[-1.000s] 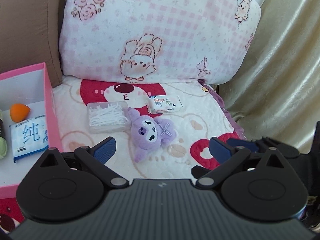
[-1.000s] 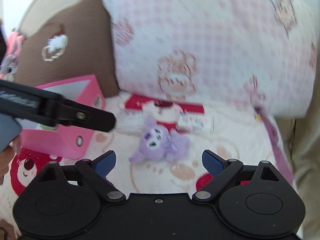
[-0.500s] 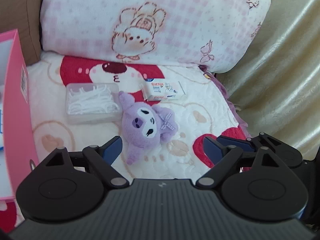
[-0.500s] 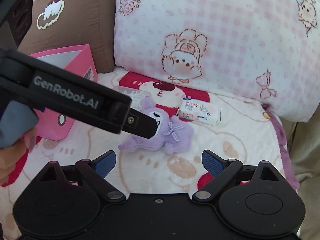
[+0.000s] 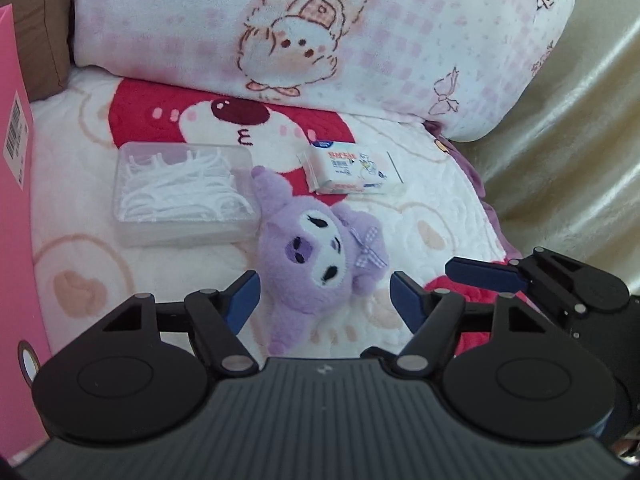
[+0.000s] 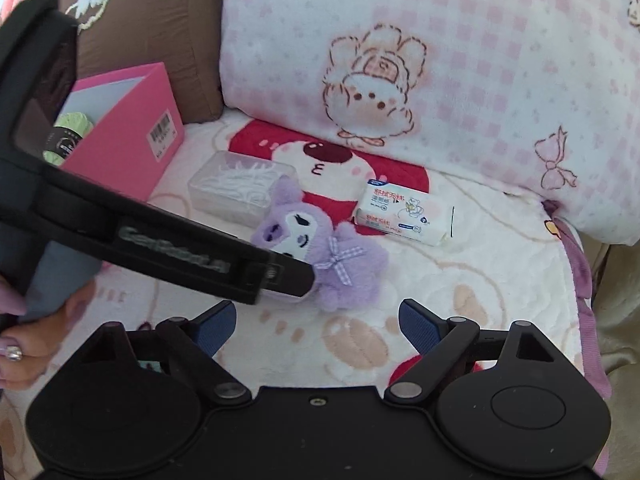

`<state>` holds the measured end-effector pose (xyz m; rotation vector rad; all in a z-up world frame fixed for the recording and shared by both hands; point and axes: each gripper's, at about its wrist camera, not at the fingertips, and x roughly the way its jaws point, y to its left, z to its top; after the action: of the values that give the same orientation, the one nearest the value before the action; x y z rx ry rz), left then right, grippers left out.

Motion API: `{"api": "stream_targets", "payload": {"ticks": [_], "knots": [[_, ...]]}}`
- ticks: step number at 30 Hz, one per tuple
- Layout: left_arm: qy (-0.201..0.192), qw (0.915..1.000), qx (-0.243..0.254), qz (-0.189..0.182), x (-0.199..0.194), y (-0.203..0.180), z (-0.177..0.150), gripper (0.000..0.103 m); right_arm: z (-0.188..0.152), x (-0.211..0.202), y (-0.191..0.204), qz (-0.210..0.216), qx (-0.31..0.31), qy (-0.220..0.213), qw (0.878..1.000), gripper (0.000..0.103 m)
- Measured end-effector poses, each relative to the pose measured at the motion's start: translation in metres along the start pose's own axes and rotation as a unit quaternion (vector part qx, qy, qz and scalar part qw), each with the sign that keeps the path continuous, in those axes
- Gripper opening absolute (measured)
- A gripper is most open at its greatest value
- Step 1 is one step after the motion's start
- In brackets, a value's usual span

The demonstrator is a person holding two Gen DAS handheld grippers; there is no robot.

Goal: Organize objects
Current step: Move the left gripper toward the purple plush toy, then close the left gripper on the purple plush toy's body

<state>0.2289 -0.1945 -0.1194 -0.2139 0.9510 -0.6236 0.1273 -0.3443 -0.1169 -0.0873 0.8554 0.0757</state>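
Left gripper (image 5: pixel 324 294), seen from both wrist views, now low over the bear-print blanket (image 5: pixel 432 200). Since the earlier views it has come down and forward, and its jaws have just been closing: the blue pads (image 5: pixel 244 292) stand narrower than before, with the purple plush toy (image 5: pixel 316 256) between them. A gap still shows beside each pad, so the toy appears bracketed rather than clamped; the grasp is judged to be under way, not finished. In the right wrist view the left gripper's finger reaches the toy's near flank, where contact cannot be told.

Right gripper (image 6: pixel 316 322), jaws apart and empty, having narrowed slightly; it hovers over bare blanket, the toy just ahead of its tips.

The toy lies on its back, head toward the clear box of floss picks (image 5: pixel 180 196), which it touches. The tissue pack (image 5: pixel 352 172) lies just beyond, apart. The pink storage box (image 6: pixel 132 128), probable destination, stands at the left, already holding a green item (image 6: pixel 74 128).
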Motion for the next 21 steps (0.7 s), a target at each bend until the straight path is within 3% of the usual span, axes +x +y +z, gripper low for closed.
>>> {"api": "stream_targets", "payload": {"ticks": [2,5,8,11,15,21], "knots": [[-0.005,0.9998,0.013,0.011,0.004,-0.001,0.002,0.063,0.001,0.008,-0.006,-0.001,0.007,0.006,1.000,0.090],[0.005,0.9999,-0.009,0.007,0.011,0.007,0.005,0.051,0.001,0.023,-0.006,-0.011,-0.002,0.027,1.000,0.091],[0.000,0.9999,-0.014,0.003,0.016,0.008,0.004,0.047,0.001,0.033,-0.003,-0.003,-0.026,0.034,0.999,0.091],[0.006,0.9977,-0.053,-0.042,0.015,0.017,0.002,0.043,0.004,0.037,0.000,0.009,-0.033,0.033,0.999,0.091],[0.000,0.9981,-0.052,-0.033,0.012,0.019,0.004,0.040,0.014,0.039,-0.007,0.048,0.050,0.034,0.997,0.091],[0.002,0.9979,-0.062,-0.020,0.019,0.020,0.005,0.038,0.017,0.054,-0.017,0.048,0.089,0.031,0.994,0.093]]}}
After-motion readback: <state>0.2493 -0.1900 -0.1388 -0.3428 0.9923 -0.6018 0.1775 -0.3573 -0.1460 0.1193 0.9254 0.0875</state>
